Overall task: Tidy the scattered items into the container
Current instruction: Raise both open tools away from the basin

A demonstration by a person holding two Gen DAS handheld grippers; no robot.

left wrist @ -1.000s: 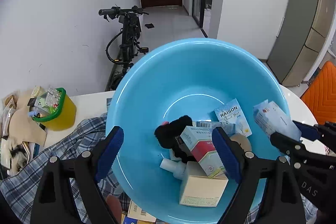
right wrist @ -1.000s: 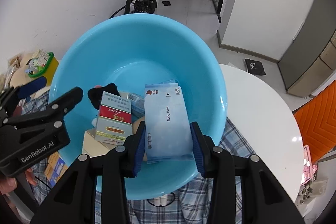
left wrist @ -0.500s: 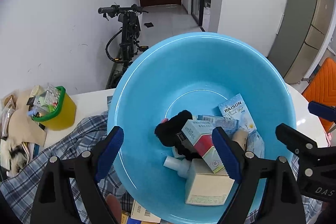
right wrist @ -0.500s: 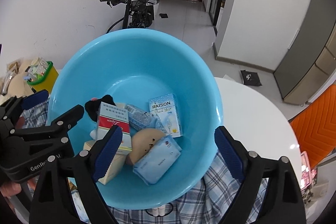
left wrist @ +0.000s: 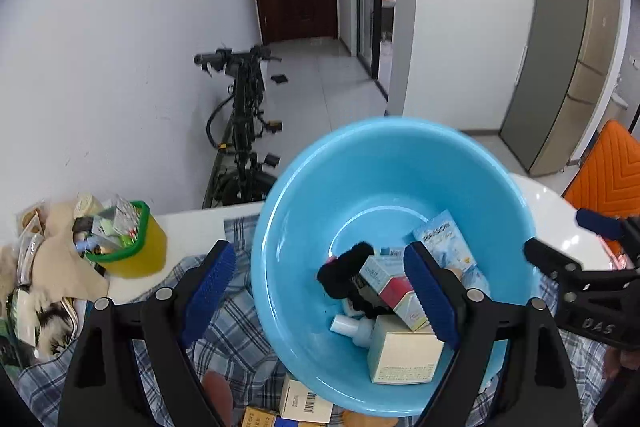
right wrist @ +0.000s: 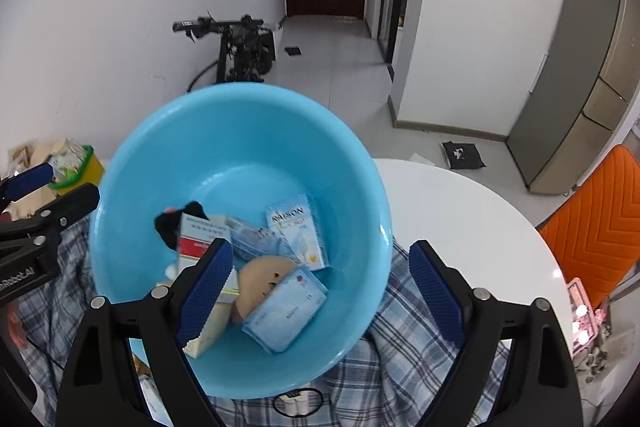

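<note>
A big light-blue basin [left wrist: 304, 211] [right wrist: 240, 131] stands on a plaid cloth [right wrist: 400, 347]. In it lie a pale blue wipes pack [right wrist: 286, 307], a RAISON packet [right wrist: 296, 231], a red-and-white box [left wrist: 390, 285], a black fuzzy item [left wrist: 340, 271], a cream box [left wrist: 404, 351], a white bottle [left wrist: 352, 327] and a beige round thing [right wrist: 260, 275]. My left gripper [left wrist: 320, 255] hovers open over the basin's near left side. My right gripper [right wrist: 320, 247] hangs open above the near right rim, nothing between its pads. Small boxes [left wrist: 304, 401] lie on the cloth under the basin's front edge.
A yellow tub with a green rim [left wrist: 128, 251] and a heap of packets [left wrist: 36, 267] sit at the table's left. The white round table [right wrist: 460, 211] runs to the right, with an orange chair [right wrist: 592, 219] beyond it. A bicycle [left wrist: 244, 123] leans against the far wall.
The right gripper opened and the wipes pack dropped into the basin. Both grippers have lifted and drawn back, so the basin sits lower and smaller in both views.
</note>
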